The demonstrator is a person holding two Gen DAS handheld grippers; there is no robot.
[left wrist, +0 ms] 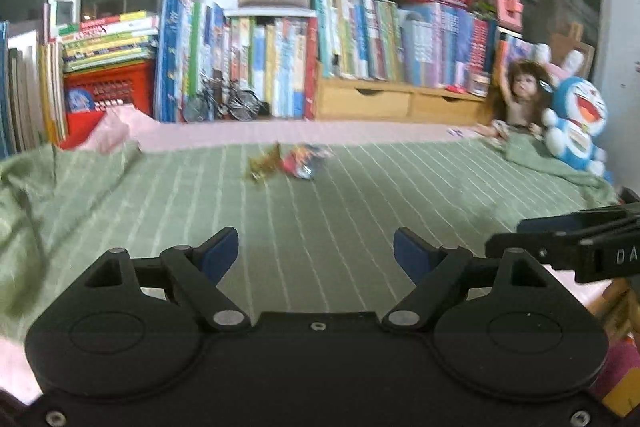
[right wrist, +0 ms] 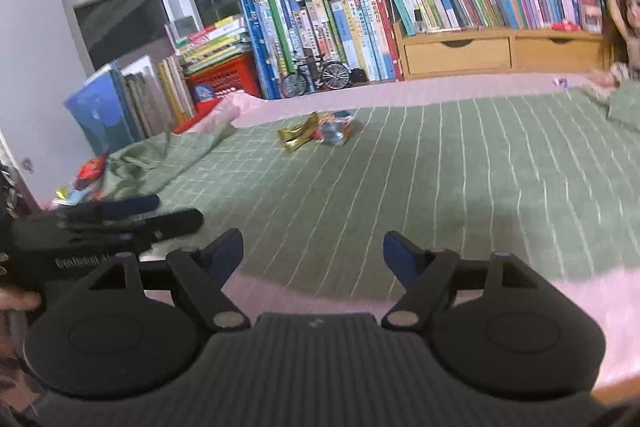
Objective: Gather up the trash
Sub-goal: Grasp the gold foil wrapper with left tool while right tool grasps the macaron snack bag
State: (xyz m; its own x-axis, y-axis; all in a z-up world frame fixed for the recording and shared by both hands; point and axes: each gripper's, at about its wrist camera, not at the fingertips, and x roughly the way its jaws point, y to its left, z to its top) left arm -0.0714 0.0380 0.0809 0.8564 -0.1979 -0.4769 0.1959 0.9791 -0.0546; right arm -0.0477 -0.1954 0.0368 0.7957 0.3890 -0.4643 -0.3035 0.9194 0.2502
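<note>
Left gripper [left wrist: 316,251]: its fingers stand wide apart with nothing between them, only green bedspread showing in the gap.
Right gripper [right wrist: 313,254]: fingers spread just as wide and empty; its side also shows at the right edge of the left view.
Trash: a gold wrapper [right wrist: 298,135] lies touching a crumpled red-and-blue wrapper [right wrist: 334,131] on the bedspread [right wrist: 460,167], well ahead of both pairs of fingers and a little left of the right ones.
More trash: some bright wrappers [right wrist: 86,175] seem to lie far left of the right fingers, beyond the left gripper; blur makes this uncertain.
Step in hand: likely reaching for the pile ahead.
Doing it well: one gripper should go forward and down, fingers kept wide, straddling one wrapper rather than both.
Grip: the fingers should close low on the crumpled bulk, since foil slips and flat edges fold away.
Risk: pinching the soft bedspread along with the wrapper.
Surroundings: books [left wrist: 240,67] and a doll [left wrist: 520,95] sit beyond, clear of the path.
</note>
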